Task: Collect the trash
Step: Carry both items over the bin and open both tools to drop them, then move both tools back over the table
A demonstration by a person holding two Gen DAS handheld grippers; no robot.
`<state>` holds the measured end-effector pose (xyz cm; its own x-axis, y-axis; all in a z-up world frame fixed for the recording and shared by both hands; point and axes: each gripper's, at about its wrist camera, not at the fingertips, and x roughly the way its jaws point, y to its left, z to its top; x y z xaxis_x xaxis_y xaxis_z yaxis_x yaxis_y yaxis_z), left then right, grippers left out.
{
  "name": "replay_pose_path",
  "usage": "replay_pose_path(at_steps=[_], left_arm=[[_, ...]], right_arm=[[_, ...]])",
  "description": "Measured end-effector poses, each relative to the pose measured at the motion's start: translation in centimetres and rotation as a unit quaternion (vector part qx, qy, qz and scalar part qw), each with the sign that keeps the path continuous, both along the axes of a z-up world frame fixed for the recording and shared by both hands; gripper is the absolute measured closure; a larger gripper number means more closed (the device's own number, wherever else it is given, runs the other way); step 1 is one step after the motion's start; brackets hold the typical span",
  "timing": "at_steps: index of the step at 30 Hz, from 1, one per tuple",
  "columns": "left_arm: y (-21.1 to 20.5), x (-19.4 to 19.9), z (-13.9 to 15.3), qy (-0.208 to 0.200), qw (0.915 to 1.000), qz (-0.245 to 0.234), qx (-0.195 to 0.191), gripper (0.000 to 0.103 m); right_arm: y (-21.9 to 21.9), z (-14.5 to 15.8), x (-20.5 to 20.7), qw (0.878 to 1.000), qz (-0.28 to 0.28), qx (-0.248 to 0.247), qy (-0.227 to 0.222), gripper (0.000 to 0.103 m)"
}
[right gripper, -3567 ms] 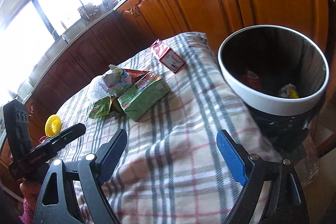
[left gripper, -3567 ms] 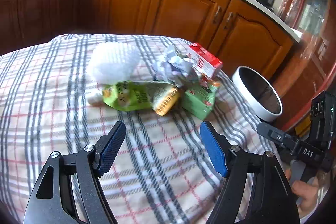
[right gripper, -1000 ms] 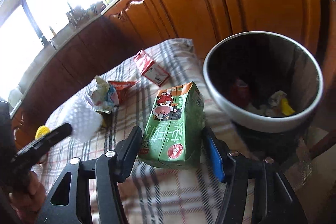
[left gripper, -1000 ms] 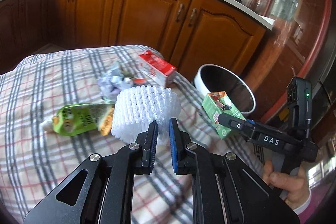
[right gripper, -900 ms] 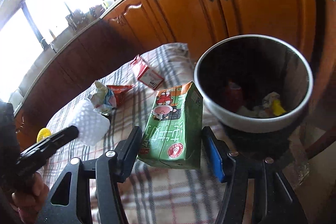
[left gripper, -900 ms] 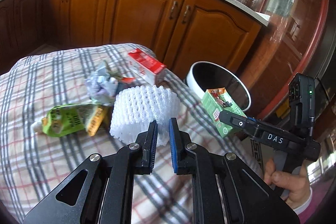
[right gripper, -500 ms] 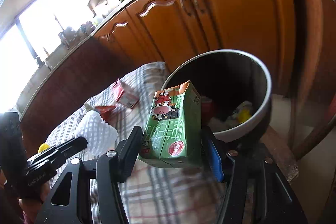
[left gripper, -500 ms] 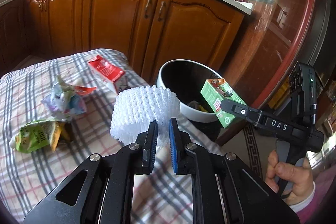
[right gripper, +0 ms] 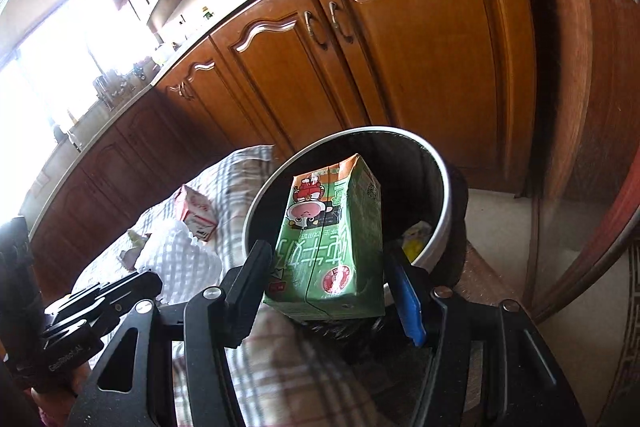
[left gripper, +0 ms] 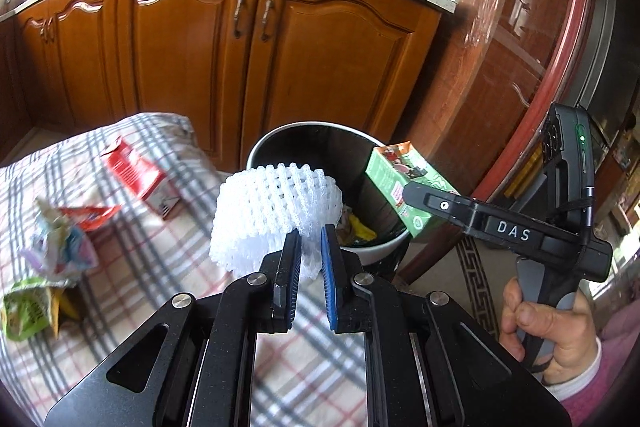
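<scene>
**Spotter:** What do you have in hand right now?

**Operator:** I've got two pieces. My left gripper (left gripper: 307,255) has its jaws pressed nearly together, pinching the edge of the white foam net (left gripper: 276,211). My right gripper (right gripper: 332,291) is spread about halfway and clamped on the sides of the green carton (right gripper: 330,239).

**Spotter:** And what's changed since a second ago?

**Operator:** Both loads were over the checked tablecloth (left gripper: 120,247) then, with the bin off ahead. Now I've carried them across. In the right wrist view the carton's top sits in front of the mouth of the trash bin (right gripper: 438,171). In the left wrist view the foam net hangs at the near rim, partly over the table edge, partly in front of the opening.

**Spotter:** So are you ready to drop?

**Operator:** For the carton, I'd say nearly; it looks lined up, though I can't tell from here how far above the rim it rides. I'd push the net a bit further in first, since it's light and could catch on the rim or spring back onto the cloth.

**Spotter:** What's left after that?

**Operator:** The red box (left gripper: 138,179), the crumpled wrapper (left gripper: 60,247) and the green pouch (left gripper: 28,311) lie on the cloth, well apart from the bin.
</scene>
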<state>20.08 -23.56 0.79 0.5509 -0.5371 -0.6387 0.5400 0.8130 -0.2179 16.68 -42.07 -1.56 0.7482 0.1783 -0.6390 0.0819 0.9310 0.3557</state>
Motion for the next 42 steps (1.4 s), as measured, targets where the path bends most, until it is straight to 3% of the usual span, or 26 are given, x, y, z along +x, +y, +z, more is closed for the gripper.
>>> replay_pose_path(at_steps=[10, 26, 27, 29, 30, 31, 35, 38, 42], left_arm=[[-3.5, 2.4, -0.3, 0.005, 0.9996, -0.024, 0.015, 0.094], [-5.8, 4.5, -1.7, 0.026, 0.9989, -0.024, 0.033, 0.093], [-6.0, 4.7, -1.7, 0.027, 0.9988, -0.024, 0.032, 0.091], [-6.2, 4.8, -1.8, 0.031, 0.9988, -0.022, 0.031, 0.077], [-6.1, 4.7, -1.7, 0.029, 0.9990, -0.015, 0.031, 0.059], [-6.1, 4.7, -1.5, 0.025, 0.9992, -0.012, 0.028, 0.051], [-5.3, 4.1, -1.2, 0.019, 0.9995, -0.011, 0.024, 0.050], [-4.0, 3.4, -1.4, 0.021, 0.9996, 0.000, 0.020, 0.042], [-1.4, 2.1, -1.9, 0.031, 0.9993, 0.017, 0.010, 0.040]], right_arm=[[-1.4, 0.0, 2.0, 1.000, 0.001, -0.019, 0.010, 0.044], [-2.3, -1.2, 4.2, 0.999, 0.009, -0.029, 0.032, 0.044], [-2.4, -1.2, 4.3, 0.999, 0.009, -0.029, 0.033, 0.044], [-2.6, -1.2, 4.5, 0.999, 0.008, -0.026, 0.035, 0.044], [-2.7, -1.2, 4.6, 0.999, 0.008, -0.024, 0.037, 0.042], [-2.8, -1.2, 4.7, 0.999, 0.008, -0.020, 0.040, 0.042], [-3.0, -1.0, 4.4, 0.999, 0.006, -0.012, 0.039, 0.037], [-2.9, -0.6, 3.7, 1.000, 0.002, -0.002, 0.030, 0.031], [-2.1, -0.2, 2.0, 1.000, 0.006, 0.014, 0.014, 0.020]])
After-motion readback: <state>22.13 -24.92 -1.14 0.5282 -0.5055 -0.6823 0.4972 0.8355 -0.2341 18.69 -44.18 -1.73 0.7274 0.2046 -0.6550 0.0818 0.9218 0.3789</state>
